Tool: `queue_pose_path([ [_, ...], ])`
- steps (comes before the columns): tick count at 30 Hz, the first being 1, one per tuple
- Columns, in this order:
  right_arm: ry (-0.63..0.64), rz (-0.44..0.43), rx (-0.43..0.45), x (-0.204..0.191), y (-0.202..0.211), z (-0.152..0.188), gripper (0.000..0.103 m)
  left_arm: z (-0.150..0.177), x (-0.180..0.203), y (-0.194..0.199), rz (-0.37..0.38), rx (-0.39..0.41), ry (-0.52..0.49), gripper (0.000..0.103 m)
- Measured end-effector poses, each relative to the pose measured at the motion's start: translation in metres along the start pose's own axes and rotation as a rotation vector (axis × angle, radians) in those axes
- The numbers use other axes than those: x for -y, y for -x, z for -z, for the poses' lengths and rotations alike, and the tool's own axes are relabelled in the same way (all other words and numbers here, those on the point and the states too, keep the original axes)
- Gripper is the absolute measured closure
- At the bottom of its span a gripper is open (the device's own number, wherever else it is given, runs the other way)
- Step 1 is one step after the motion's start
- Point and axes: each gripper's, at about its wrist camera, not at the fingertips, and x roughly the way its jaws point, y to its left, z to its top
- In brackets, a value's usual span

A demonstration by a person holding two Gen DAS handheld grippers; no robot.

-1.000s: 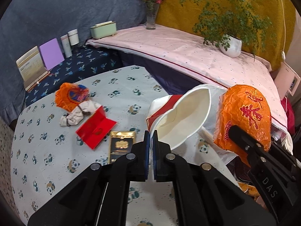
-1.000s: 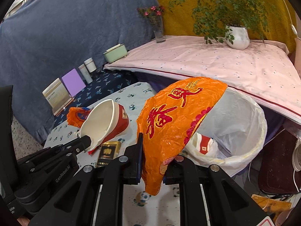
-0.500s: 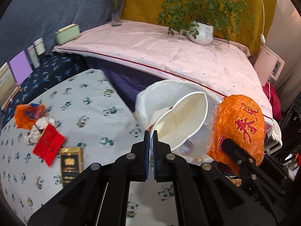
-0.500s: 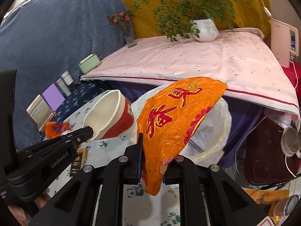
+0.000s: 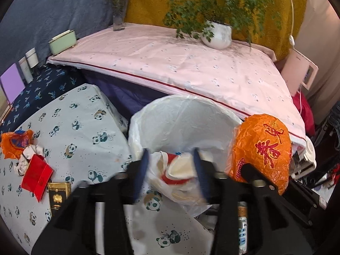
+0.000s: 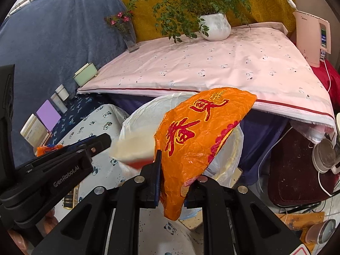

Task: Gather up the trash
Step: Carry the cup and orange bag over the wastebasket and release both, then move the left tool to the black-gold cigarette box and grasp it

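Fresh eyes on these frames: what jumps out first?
The bright orange wrapper with red characters, pinched in the right gripper over the white-lined bin. Next, the left gripper, whose jaws have just been opening, with the red-and-white paper bowl blurred between them and dropping toward the bin. More litter lies left on the panda cloth: a red envelope and an orange scrap.
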Motion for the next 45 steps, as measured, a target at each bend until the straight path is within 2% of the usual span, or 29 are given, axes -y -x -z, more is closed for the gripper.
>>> queue_pose_path([
  [7, 0.032, -0.007, -0.017, -0.011, -0.014, -0.005, 0.087, 0.007, -0.025, -0.001, -0.048, -0.014, 0.046, 0.045],
  [11, 0.046, -0.003, -0.016, -0.018, -0.019, -0.007, 0.083, 0.014, -0.037, 0.001, -0.072, -0.016, 0.072, 0.036],
  [13, 0.052, 0.002, -0.008, -0.023, -0.020, -0.008, 0.075, 0.017, -0.044, 0.003, -0.084, -0.016, 0.084, 0.033],
  [15, 0.056, 0.010, 0.008, -0.027, -0.019, -0.008, 0.059, 0.019, -0.050, 0.005, -0.092, -0.015, 0.093, 0.032],
  [18, 0.072, 0.012, 0.017, -0.033, -0.019, -0.012, 0.053, 0.023, -0.058, 0.008, -0.107, -0.012, 0.105, 0.032],
  [28, 0.095, -0.012, 0.027, -0.053, -0.013, -0.012, 0.051, 0.038, -0.089, 0.025, -0.153, 0.001, 0.164, 0.023],
  [36, 0.129, -0.036, 0.004, -0.075, -0.012, 0.000, 0.050, 0.052, -0.115, 0.034, -0.185, -0.013, 0.218, 0.021],
  [39, 0.138, -0.044, 0.001, -0.082, -0.011, 0.004, 0.048, 0.057, -0.122, 0.037, -0.198, -0.017, 0.235, 0.017],
  [45, 0.156, -0.059, -0.006, -0.092, -0.008, 0.012, 0.046, 0.069, -0.137, 0.038, -0.217, -0.042, 0.272, 0.014],
])
